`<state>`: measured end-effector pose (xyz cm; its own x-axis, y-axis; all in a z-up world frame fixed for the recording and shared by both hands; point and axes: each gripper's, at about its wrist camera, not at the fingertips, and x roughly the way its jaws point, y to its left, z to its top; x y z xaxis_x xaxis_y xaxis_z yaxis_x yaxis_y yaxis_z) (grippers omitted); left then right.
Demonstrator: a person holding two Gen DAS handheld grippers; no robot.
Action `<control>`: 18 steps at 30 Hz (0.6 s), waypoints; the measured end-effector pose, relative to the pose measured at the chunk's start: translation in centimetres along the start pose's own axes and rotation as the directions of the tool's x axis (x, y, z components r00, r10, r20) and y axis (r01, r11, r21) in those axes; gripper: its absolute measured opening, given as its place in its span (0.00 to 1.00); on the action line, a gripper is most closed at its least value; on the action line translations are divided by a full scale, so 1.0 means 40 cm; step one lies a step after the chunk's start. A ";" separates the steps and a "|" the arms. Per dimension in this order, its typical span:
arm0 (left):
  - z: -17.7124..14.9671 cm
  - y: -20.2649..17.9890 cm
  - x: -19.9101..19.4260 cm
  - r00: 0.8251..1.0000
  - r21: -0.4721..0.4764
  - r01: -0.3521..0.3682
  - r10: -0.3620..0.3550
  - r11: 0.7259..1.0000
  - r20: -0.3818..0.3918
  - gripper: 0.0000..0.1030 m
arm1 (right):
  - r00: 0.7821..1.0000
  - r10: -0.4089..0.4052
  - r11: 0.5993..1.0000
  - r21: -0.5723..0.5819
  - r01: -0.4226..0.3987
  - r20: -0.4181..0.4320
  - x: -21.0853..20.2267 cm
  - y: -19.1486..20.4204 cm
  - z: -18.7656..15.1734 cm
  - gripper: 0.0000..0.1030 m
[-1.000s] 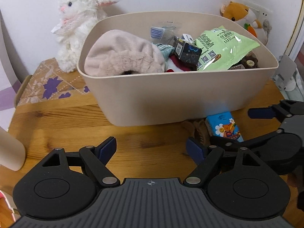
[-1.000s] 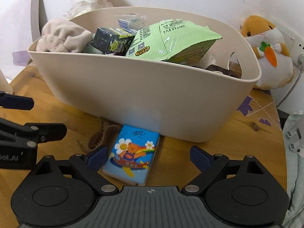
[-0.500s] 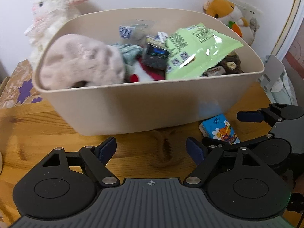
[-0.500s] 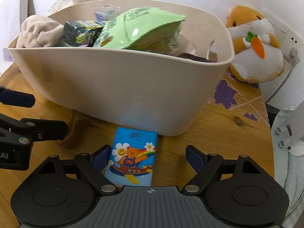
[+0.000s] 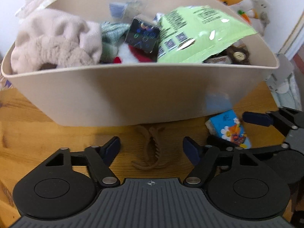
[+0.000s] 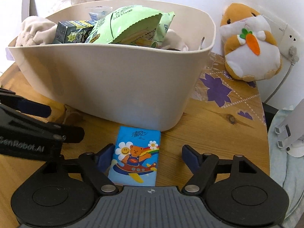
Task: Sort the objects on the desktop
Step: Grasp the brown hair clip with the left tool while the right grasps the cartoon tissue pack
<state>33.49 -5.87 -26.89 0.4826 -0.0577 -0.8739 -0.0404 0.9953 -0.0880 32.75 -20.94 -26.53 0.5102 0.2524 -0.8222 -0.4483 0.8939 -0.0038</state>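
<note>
Both grippers' fingers closing, not gripping: left gripper (image 5: 151, 149) straddles hair claw (image 5: 150, 149), right gripper (image 6: 148, 156) tissue pack (image 6: 135, 156).

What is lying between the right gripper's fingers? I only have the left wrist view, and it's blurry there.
Observer: A blue tissue pack lies flat on the wooden table between the right gripper's fingers. The jaws have just been closing, but a gap shows on the pack's right side.
Operator: Is the pack touching the bin?
Observer: Its far edge lies right at the foot of the beige bin; I cannot tell whether they touch.
Operator: Anything to the right of the bin?
Observer: A purple-flowered cloth lies there, under a hamster plush.
</note>
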 end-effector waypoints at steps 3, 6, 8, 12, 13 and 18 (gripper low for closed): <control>-0.001 -0.007 0.006 1.000 0.015 -0.028 0.028 0.999 0.003 0.66 | 1.000 0.013 1.000 -0.008 -0.013 0.001 -0.004 -0.002 -0.001 0.72; -0.003 -0.015 0.009 0.999 0.043 -0.048 0.047 0.998 0.012 0.62 | 1.000 0.031 0.999 -0.011 -0.031 0.008 -0.009 -0.004 -0.004 0.63; -0.009 -0.023 0.008 0.998 0.069 -0.052 0.050 0.996 0.025 0.55 | 0.999 0.030 1.000 -0.005 -0.030 0.011 -0.012 -0.005 -0.003 0.53; -0.015 -0.035 -0.001 0.999 0.101 -0.029 0.026 0.994 0.034 0.22 | 0.999 0.035 0.999 0.001 -0.035 0.004 -0.018 -0.005 -0.001 0.42; -0.016 -0.037 -0.003 0.999 0.106 -0.024 0.021 0.994 0.031 0.20 | 0.999 0.033 0.999 0.004 -0.033 0.001 -0.020 -0.005 -0.001 0.41; -0.032 -0.032 -0.012 1.000 0.108 -0.011 0.009 0.994 0.023 0.20 | 1.000 0.029 1.000 0.011 -0.029 -0.009 -0.032 -0.008 -0.013 0.41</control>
<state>32.20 -7.21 -26.95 0.5024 -0.0469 -0.8634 0.0489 0.9985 -0.0258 31.85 -21.73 -25.75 0.4907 0.2749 -0.8268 -0.4546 0.8903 0.0262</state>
